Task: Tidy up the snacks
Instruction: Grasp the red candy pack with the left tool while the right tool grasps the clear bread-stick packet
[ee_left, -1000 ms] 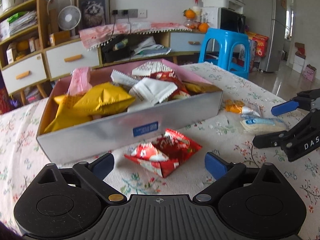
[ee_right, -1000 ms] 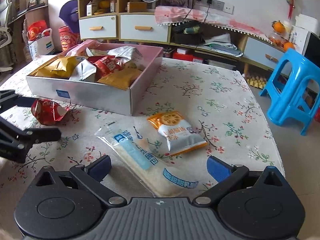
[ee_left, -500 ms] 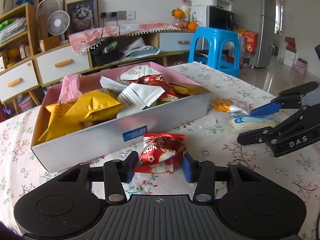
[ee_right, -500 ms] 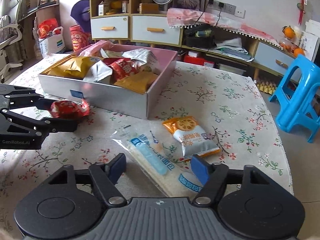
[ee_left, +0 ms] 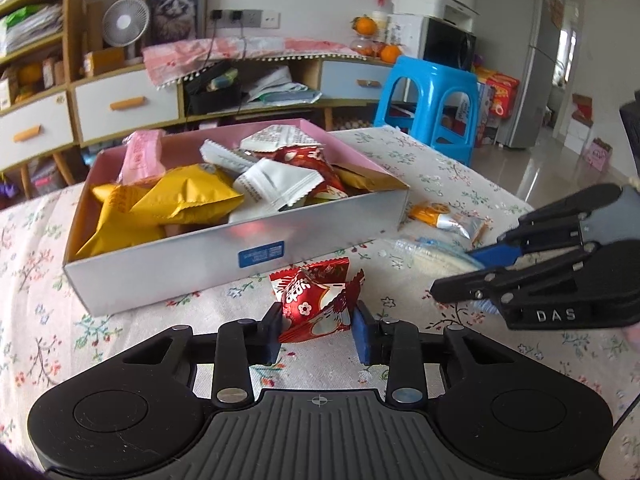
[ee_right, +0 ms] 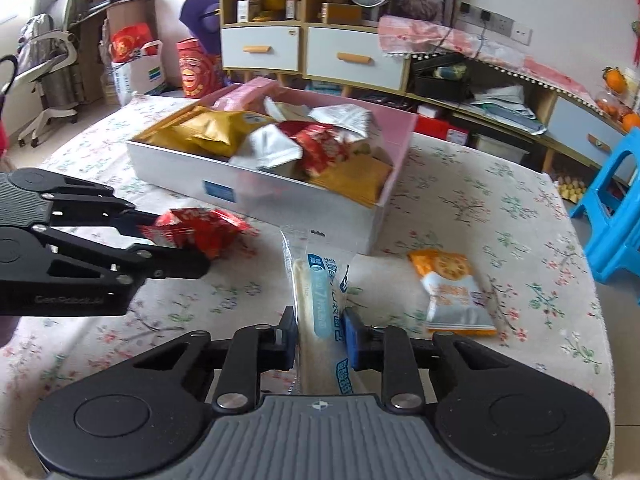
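Between your left gripper's [ee_left: 316, 330] blue pads sits a red snack packet [ee_left: 316, 304], clamped just in front of the snack box [ee_left: 224, 256]. Your right gripper [ee_right: 322, 338] pinches a long clear-wrapped wafer pack [ee_right: 320, 300] lying on the floral tablecloth [ee_right: 480, 208]. Beside it to the right rests an orange cracker packet [ee_right: 450, 288], apart from the box, which holds yellow, white and red bags.

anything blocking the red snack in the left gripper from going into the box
Only the box's near wall, which the red snack packet held by the left gripper must clear. The box is already heaped with snacks.
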Available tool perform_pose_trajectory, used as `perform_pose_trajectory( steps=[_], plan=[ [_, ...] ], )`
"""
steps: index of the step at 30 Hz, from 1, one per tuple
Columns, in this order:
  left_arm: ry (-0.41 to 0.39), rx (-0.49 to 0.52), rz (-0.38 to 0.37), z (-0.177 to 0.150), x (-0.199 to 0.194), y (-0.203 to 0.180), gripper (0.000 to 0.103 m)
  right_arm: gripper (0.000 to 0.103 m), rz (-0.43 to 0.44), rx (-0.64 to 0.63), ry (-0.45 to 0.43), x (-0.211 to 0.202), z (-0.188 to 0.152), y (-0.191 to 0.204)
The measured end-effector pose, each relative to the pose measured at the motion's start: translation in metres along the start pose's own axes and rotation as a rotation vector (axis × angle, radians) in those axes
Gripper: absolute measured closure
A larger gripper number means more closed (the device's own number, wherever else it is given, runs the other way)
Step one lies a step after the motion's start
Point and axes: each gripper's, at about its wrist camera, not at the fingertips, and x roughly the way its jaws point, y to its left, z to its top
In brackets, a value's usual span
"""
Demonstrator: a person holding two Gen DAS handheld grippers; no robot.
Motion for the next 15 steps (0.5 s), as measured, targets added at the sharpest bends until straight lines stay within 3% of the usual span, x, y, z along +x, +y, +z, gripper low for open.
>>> perform_pose_trajectory(
  steps=[6,15],
  plan=[
    [0.022,-0.089,-0.004,0.002,-0.009,0.014,0.071,0.093,0.057,0.065,0.024,-0.002,0.007,0.007],
    [0.039,-0.126,0.007,0.005,-0.026,0.026,0.071,0.094,0.149,0.237,0.085,-0.002,0.016,0.011]
  ],
)
